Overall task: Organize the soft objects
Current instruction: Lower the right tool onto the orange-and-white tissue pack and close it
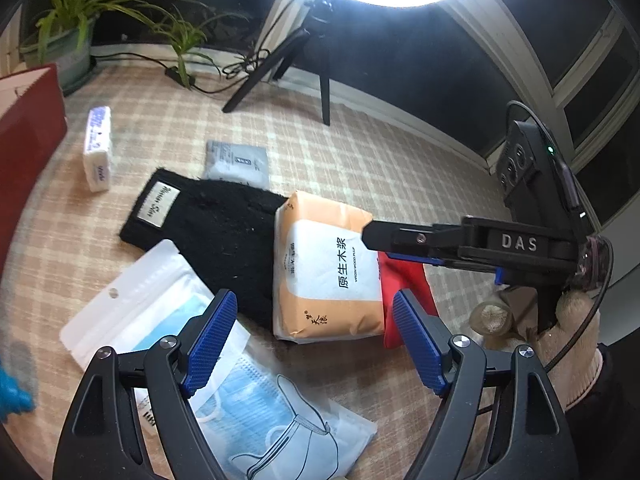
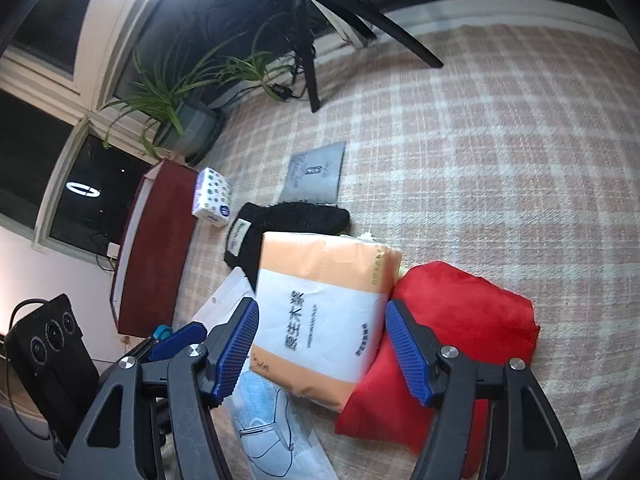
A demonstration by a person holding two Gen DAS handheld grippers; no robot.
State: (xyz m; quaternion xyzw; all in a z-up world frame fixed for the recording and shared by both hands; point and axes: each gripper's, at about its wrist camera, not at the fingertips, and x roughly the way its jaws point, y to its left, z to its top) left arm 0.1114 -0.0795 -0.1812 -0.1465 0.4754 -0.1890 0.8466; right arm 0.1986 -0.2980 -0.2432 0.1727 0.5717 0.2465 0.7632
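Note:
An orange-and-white tissue pack (image 1: 325,268) (image 2: 320,312) lies on the checked cloth, over a black knit glove (image 1: 208,220) (image 2: 292,216) and against a red cloth bundle (image 1: 404,292) (image 2: 452,340). A bag of blue face masks (image 1: 224,368) (image 2: 264,420) lies in front. My left gripper (image 1: 316,340) is open and empty above the masks and the pack's near edge. My right gripper (image 2: 320,350) is open, its pads either side of the tissue pack; it shows from the side in the left wrist view (image 1: 372,236).
A small white tissue pack (image 1: 97,148) (image 2: 212,198) and a grey sachet (image 1: 236,162) (image 2: 318,174) lie further back. A dark red box (image 1: 28,140) (image 2: 156,244) stands at the left. A potted plant (image 1: 68,44) (image 2: 188,116) and a ring-light tripod (image 1: 304,56) stand behind.

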